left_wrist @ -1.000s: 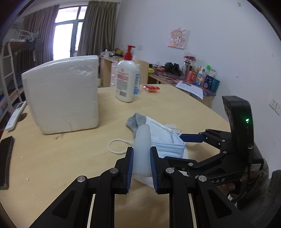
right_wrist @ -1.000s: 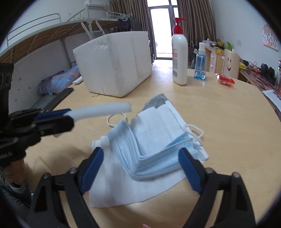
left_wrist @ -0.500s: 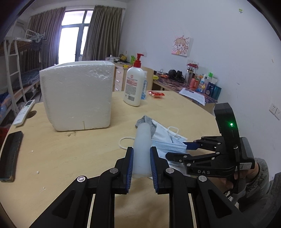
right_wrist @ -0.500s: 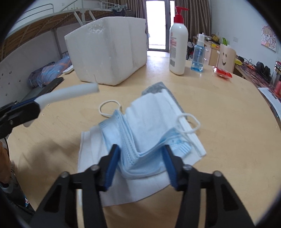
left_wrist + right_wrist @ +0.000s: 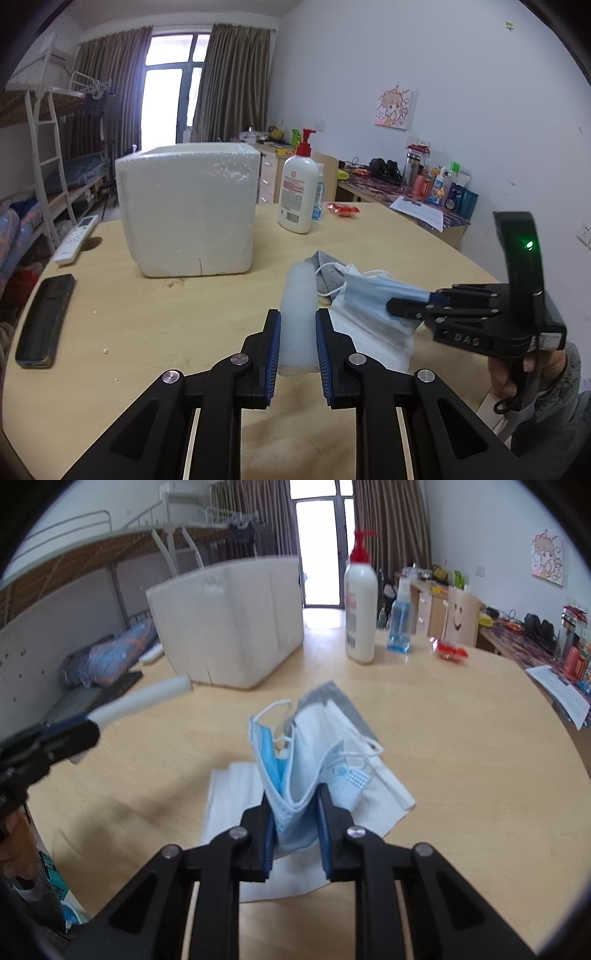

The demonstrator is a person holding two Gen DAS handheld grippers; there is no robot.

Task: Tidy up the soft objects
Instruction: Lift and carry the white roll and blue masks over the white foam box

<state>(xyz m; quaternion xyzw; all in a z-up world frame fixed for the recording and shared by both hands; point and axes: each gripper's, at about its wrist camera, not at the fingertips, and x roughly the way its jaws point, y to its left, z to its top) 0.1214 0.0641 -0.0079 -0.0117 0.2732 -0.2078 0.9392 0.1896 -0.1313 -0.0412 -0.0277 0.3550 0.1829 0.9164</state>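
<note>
Now right tongs (image 5: pixel 295 812) closing onto face masks (image 5: pixel 306 760) — wide apart before | left tongs (image 5: pixel 297 345) grip white tube (image 5: pixel 298 314)

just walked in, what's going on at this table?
A person is sorting soft items with two handheld claws. The left claw is shut on a whitish soft tube, held above the wooden table. The right claw is closing on a stack of blue face masks, bunching them over a white tissue. A white foam box stands behind.
</note>
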